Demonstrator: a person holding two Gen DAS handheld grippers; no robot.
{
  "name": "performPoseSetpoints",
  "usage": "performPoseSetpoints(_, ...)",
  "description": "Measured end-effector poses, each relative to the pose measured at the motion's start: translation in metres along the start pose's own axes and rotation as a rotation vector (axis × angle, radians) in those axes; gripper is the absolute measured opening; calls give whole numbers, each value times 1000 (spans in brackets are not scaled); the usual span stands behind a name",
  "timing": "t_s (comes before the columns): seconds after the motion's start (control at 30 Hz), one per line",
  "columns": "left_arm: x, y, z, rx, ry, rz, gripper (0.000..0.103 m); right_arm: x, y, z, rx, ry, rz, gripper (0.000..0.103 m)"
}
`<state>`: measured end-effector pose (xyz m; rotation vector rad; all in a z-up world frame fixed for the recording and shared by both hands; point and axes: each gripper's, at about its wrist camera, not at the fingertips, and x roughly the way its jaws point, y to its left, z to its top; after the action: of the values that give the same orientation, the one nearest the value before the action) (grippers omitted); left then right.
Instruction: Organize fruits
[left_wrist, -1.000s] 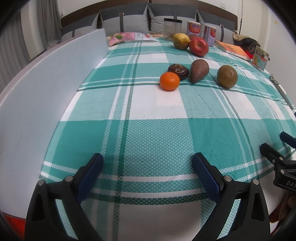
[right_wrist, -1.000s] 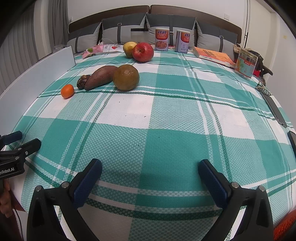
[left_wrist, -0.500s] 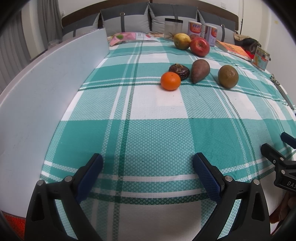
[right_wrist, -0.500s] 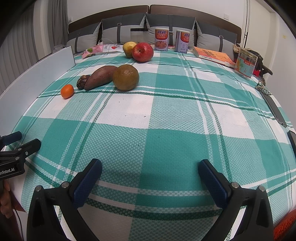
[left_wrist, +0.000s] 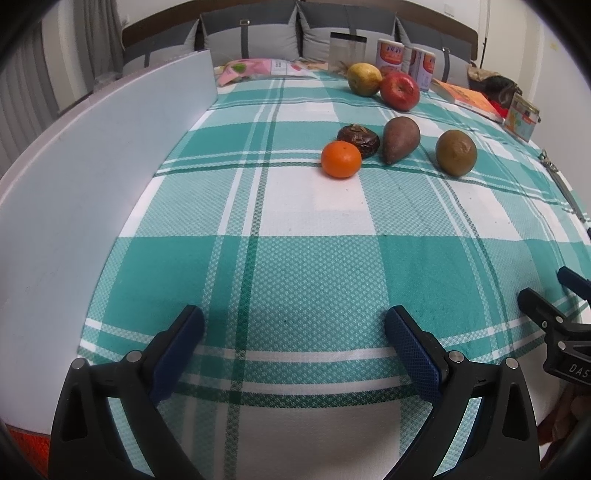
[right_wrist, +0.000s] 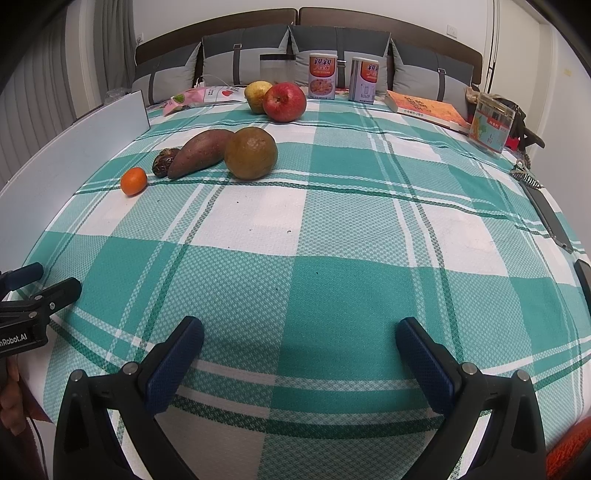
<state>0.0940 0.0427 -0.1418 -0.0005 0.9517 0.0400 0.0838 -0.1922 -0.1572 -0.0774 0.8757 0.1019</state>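
Observation:
On the green-and-white checked cloth lie a small orange (left_wrist: 340, 159) (right_wrist: 133, 180), a dark wrinkled fruit (left_wrist: 359, 139) (right_wrist: 164, 162), a reddish-brown sweet potato (left_wrist: 400, 138) (right_wrist: 199, 152) and a brown-green round fruit (left_wrist: 455, 151) (right_wrist: 250, 153). Farther back sit a yellow pear (left_wrist: 364, 79) (right_wrist: 257, 96) and a red apple (left_wrist: 399, 91) (right_wrist: 284, 102). My left gripper (left_wrist: 293, 345) is open over the near edge, far from the fruit. My right gripper (right_wrist: 299, 356) is open too, with nothing between its fingers.
A white board (left_wrist: 92, 177) stands along the left side. At the back are two cans (right_wrist: 322, 75), a clear container (right_wrist: 275, 68), a pink packet (right_wrist: 192, 98), an orange book (right_wrist: 424, 109) and a small box (right_wrist: 493, 123). A dark flat object (right_wrist: 546, 216) lies at the right edge.
The left wrist view has crept slightly forward toward the fruit. The right gripper and the fruit have not moved.

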Motion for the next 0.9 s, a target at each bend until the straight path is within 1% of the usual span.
performPoseSetpoints(0.07,5,-1,12,18,32,-23,100,0,0,0,1,1,0,103)
performPoseSetpoints(0.13,14,-3,30,45,56,-64,98,0,0,0,3,5,-1,103)
performPoseSetpoints(0.2,19,-7,47,59,43,-78,98,0,0,0,3,8,-2,103)
performPoseSetpoints(0.27,24,-13,65,78,7,-102,98,0,0,0,1,10,-1,103)
performPoseSetpoints(0.33,34,-19,81,88,5,-117,98,0,0,1,-1,11,1,103)
performPoseSetpoints(0.43,51,-21,99,51,10,-111,97,0,0,1,-4,14,3,103)
performPoseSetpoints(0.5,57,-22,103,40,4,-105,96,0,0,1,-6,16,5,103)
performPoseSetpoints(0.57,60,-23,102,44,4,-107,79,0,0,1,-9,18,6,103)
performPoseSetpoints(0.6,63,-24,101,52,16,-117,61,0,1,2,-9,18,6,103)
performPoseSetpoints(0.63,62,-25,100,68,1,-105,58,0,1,2,-9,19,7,103)
performPoseSetpoints(0.67,61,-25,100,79,-4,-115,52,0,1,2,-10,20,7,103)
performPoseSetpoints(0.7,59,-24,99,82,-5,-125,39,-1,1,2,-10,22,7,103)
performPoseSetpoints(0.73,57,-23,98,84,-5,-134,32,-1,1,2,-10,23,7,103)
performPoseSetpoints(0.83,47,-19,91,85,8,-149,32,-1,1,2,-10,22,7,103)
performPoseSetpoints(0.9,37,-16,82,106,12,-143,32,-1,1,2,-10,21,7,103)
